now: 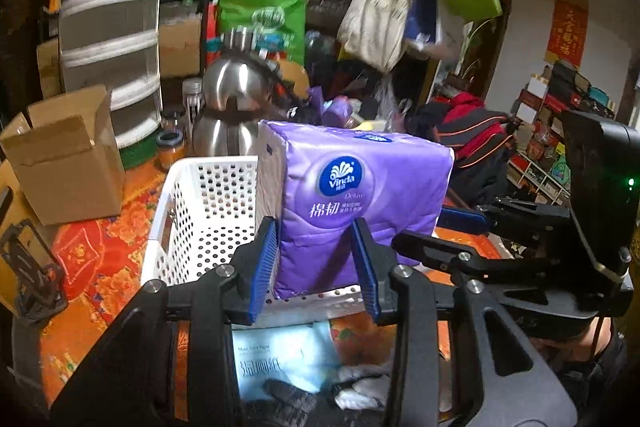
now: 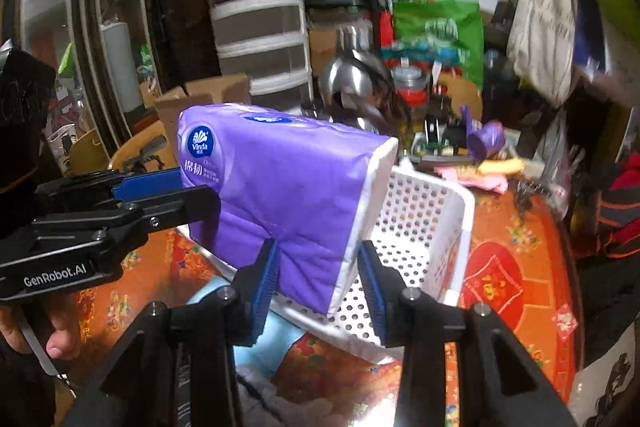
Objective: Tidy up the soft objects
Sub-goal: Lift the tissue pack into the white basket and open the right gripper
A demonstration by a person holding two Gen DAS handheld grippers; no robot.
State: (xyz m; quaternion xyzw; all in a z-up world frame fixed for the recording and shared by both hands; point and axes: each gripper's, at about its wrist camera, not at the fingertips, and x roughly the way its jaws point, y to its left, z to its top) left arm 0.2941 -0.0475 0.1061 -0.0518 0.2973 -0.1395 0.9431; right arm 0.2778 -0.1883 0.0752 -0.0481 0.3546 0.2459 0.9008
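Observation:
A purple Vinda tissue pack (image 1: 352,187) (image 2: 288,187) hangs in the air over a white perforated basket (image 1: 200,211) (image 2: 432,219). My left gripper (image 1: 316,267) (image 2: 192,191) is shut on one end of the pack, its blue pads pressing into the wrapper. My right gripper (image 2: 320,287) (image 1: 436,231) is shut on the other end, so both hold the same pack. Below the grippers lie a light blue wet-wipe pack (image 1: 280,359) (image 2: 276,339), a grey knitted glove (image 1: 288,403) and a white cloth (image 1: 360,387).
The table has a red and orange patterned cloth (image 2: 504,267). A cardboard box (image 1: 68,163) stands left of the basket, with a steel kettle (image 1: 232,95) and jars (image 1: 172,147) behind it. A plastic drawer tower (image 1: 112,27) and hanging bags (image 1: 380,7) fill the back.

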